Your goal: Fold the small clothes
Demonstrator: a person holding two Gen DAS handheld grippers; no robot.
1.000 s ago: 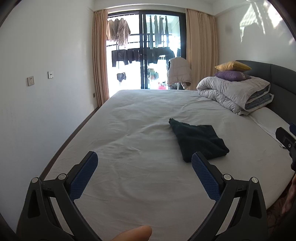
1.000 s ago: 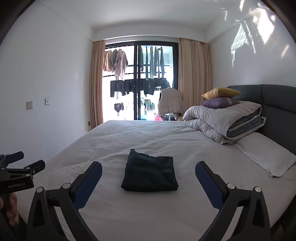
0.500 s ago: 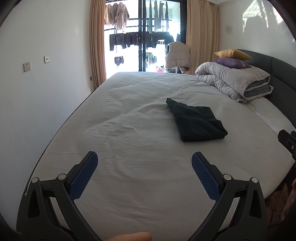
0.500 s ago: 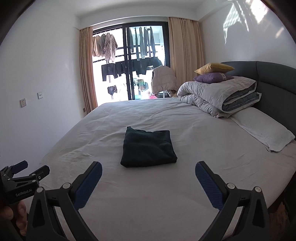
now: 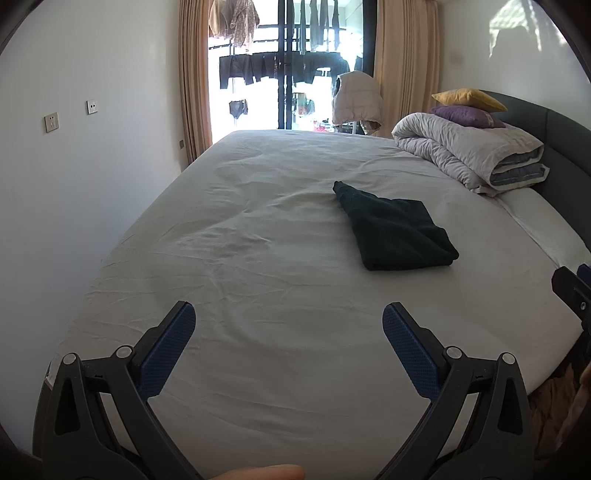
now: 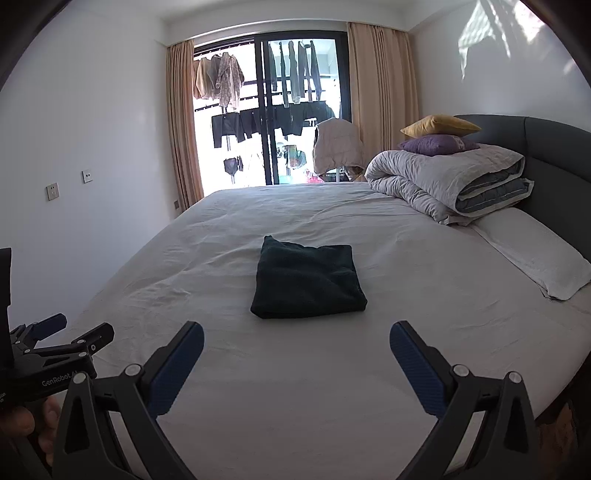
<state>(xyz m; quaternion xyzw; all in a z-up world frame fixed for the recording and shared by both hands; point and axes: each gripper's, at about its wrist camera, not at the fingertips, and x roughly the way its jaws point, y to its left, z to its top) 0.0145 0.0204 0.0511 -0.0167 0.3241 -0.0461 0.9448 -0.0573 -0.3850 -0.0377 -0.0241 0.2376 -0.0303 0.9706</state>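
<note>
Now, cloth [image 6: 308, 280]: lay folded on bed [image 6: 332, 387], dead ahead of right tool [image 6: 295, 363].
Left tool [image 5: 288, 341]: cloth off to its right.
Both tools: wide, empty.

Daylight enters through the far black-framed glass balcony door [image 6: 271, 110], which is overexposed in both views; detail beyond it is partly washed out. The white-sheeted bed [image 6: 332, 369] is evenly and moderately lit, its creases casting soft shadows. A bright dappled patch of sun lies on the right white wall [image 6: 487, 33], high up. The near black gripper frames read dark, almost silhouetted. Strong fisheye bending curves walls and bed edges; corners vignette to black. Focus is acceptable throughout, no motion blur.
</note>
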